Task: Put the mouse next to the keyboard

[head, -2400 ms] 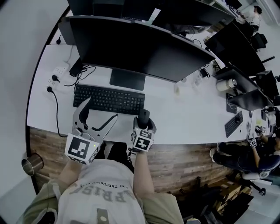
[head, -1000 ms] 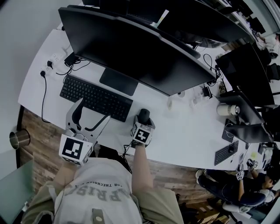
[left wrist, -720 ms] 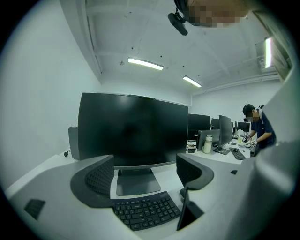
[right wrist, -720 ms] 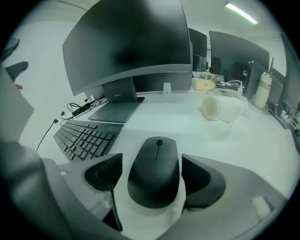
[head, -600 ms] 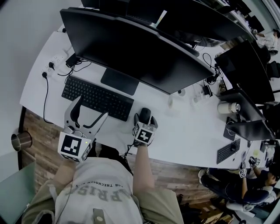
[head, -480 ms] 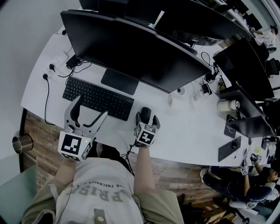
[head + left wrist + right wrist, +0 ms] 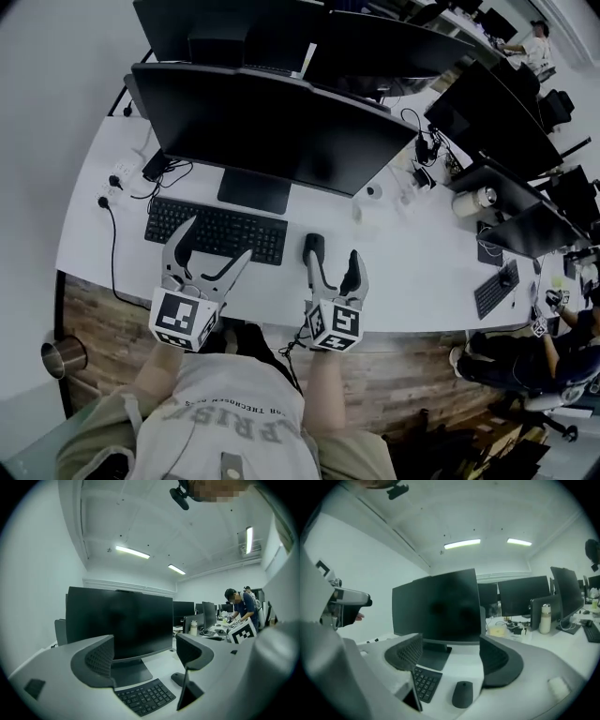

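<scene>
Right gripper view: mouse (image 7: 462,694) clear of wide right tongs (image 7: 451,660), by keyboard (image 7: 424,682); head view: left tongs (image 7: 220,238) wide, empty.

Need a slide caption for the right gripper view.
Right gripper, jaws open; the mouse lies free beside the keyboard.

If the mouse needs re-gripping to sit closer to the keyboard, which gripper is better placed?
Right. The right gripper is open with the mouse lying untouched just ahead between its jaws; the left gripper, also open, hangs over the keyboard, farther from it.
</scene>
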Demonstrator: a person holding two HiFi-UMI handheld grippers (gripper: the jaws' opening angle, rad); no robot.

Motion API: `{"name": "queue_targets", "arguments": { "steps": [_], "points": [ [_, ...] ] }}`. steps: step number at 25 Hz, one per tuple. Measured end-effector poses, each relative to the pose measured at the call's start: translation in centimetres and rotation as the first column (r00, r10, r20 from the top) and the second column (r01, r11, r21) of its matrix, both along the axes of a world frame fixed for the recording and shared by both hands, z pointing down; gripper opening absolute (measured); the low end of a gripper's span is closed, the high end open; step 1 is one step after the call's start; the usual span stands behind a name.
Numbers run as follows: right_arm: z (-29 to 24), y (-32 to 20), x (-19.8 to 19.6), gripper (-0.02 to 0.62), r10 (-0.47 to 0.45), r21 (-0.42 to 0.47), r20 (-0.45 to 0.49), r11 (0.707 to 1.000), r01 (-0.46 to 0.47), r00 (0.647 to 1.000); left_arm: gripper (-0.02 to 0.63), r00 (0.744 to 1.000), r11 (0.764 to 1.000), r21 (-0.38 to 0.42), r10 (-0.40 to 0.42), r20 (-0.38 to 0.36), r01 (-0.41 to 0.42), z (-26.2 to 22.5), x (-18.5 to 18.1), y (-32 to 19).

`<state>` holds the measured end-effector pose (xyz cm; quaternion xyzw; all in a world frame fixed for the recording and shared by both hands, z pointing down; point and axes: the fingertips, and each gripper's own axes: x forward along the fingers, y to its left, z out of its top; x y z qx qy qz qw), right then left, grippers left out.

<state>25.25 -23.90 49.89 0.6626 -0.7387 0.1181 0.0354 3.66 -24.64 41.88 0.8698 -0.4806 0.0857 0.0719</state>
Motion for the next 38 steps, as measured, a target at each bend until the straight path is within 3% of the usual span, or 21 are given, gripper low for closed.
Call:
{"name": "queue_targets", "arguments": {
  "steps": [6, 8, 9, 11, 12, 15, 17, 23, 31, 38],
  "points": [
    [-6.2, 4.4, -1.0, 0.352, 0.037, 0.159, -0.047, 0.987, -0.029, 0.998, 0.399, 0.999, 0.995, 0.089, 0.050, -0.008, -0.049, -2.1, -0.3, 0.8],
    [-7.4, 5.5, -1.1, 0.253, 0.060, 0.182, -0.073, 0.982, -0.045, 0.996, 0.396, 0.997, 0.993, 0.099, 0.068, -0.023, -0.065, -2.4, -0.4, 1.2],
    [-7.9, 6.0, -1.1, 0.250, 0.074, 0.191, -0.079, 0.980, -0.058, 0.994, 0.387, 0.997, 0.992, 0.102, 0.076, -0.026, -0.073, -2.5, -0.5, 1.3],
    [-8.6, 6.9, -1.0, 0.235, 0.119, 0.202, -0.080, 0.974, -0.101, 0.990, 0.309, 0.996, 0.990, 0.112, 0.083, -0.022, -0.080, -2.5, -0.7, 1.6],
    [-9.0, 7.3, -1.0, 0.152, 0.142, 0.208, -0.081, 0.970, -0.123, 0.987, 0.277, 0.996, 0.990, 0.119, 0.085, -0.020, -0.082, -2.5, -0.8, 1.7],
    [-10.2, 8.1, -1.1, 0.133, 0.180, 0.227, -0.093, 0.961, -0.156, 0.979, 0.194, 0.995, 0.986, 0.141, 0.098, -0.035, -0.092, -3.2, -0.7, 2.0],
    [-11.0, 8.4, -1.1, 0.040, 0.207, 0.241, -0.109, 0.954, -0.176, 0.972, 0.138, 0.994, 0.982, 0.161, 0.104, -0.045, -0.096, -3.8, -0.8, 2.0],
    [-12.7, 9.0, -2.3, 0.002, 0.231, 0.272, -0.160, 0.945, -0.182, 0.960, 0.016, 0.985, 0.973, 0.202, 0.138, -0.101, -0.116, -5.1, -1.2, 2.5],
    [-14.3, 9.2, -3.2, 0.001, 0.229, 0.309, -0.170, 0.936, -0.169, 0.959, 0.011, 0.979, 0.962, 0.238, 0.165, -0.121, -0.133, -6.1, -0.6, 2.4],
    [-13.7, 9.2, -2.8, -0.001, 0.227, 0.294, -0.205, 0.942, -0.161, 0.952, 0.011, 0.982, 0.962, 0.230, 0.170, -0.086, -0.147, -5.7, -0.3, 2.3]
  ]
}}
